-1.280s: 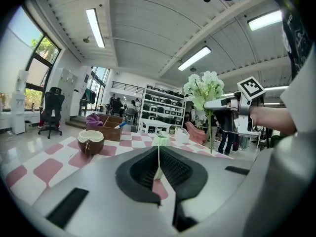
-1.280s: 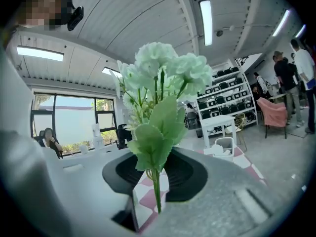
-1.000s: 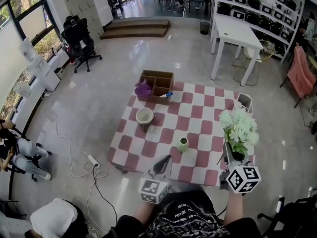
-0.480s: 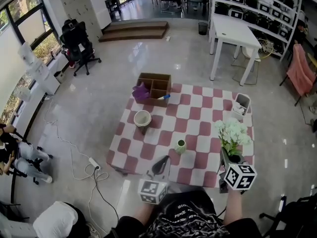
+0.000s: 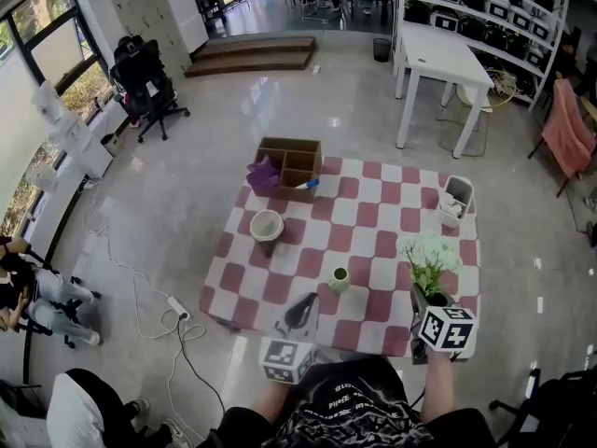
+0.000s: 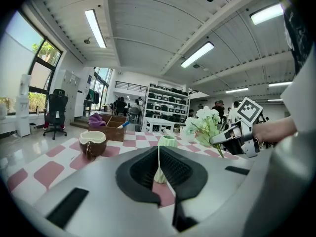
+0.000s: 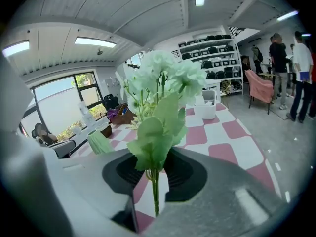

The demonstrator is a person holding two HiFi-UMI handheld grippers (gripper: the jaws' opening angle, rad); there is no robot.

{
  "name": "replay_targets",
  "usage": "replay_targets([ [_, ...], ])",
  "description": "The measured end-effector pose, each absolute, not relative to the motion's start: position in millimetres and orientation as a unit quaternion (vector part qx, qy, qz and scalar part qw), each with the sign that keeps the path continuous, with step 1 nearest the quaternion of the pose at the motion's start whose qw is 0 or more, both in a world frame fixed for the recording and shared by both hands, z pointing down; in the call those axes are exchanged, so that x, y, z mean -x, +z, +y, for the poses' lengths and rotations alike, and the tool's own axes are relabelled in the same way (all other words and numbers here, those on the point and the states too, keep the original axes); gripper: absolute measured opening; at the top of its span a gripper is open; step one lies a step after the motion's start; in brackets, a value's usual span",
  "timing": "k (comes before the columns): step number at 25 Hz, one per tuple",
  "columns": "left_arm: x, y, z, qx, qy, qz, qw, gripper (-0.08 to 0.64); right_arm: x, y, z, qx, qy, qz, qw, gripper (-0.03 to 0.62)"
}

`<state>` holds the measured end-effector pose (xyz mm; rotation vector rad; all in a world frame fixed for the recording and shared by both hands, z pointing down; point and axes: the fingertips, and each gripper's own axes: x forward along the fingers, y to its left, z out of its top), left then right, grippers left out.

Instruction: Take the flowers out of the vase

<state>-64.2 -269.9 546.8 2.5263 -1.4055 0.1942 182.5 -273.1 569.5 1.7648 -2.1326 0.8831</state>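
Checkered table [image 5: 373, 215] carries the empty green vase [image 5: 341, 279]; right gripper [image 7: 154, 177] clamps the flowers [image 5: 429, 252], left gripper [image 6: 159, 164] closed, empty.

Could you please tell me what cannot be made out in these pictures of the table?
- Vase: its inside is too small to see in the head view. In the left gripper view, the left gripper fingers cover most of its body.
- Flowers: in the head view the lower stems are hidden by the right gripper.
- Wooden box: its contents are too small to identify in the head view.
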Motion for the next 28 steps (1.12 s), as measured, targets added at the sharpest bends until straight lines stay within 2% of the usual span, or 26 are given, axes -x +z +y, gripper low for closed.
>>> replay_targets([
  [16, 72, 556, -290, -0.854, 0.077, -0.496, 0.133, 0.015, -176, 629, -287, -0.578, 0.347, -0.711, 0.201, 0.097],
  [28, 75, 558, -295, -0.851, 0.075, -0.5, 0.14, 0.015, -173, 645, -285, -0.574, 0.353, -0.709, 0.21, 0.112],
])
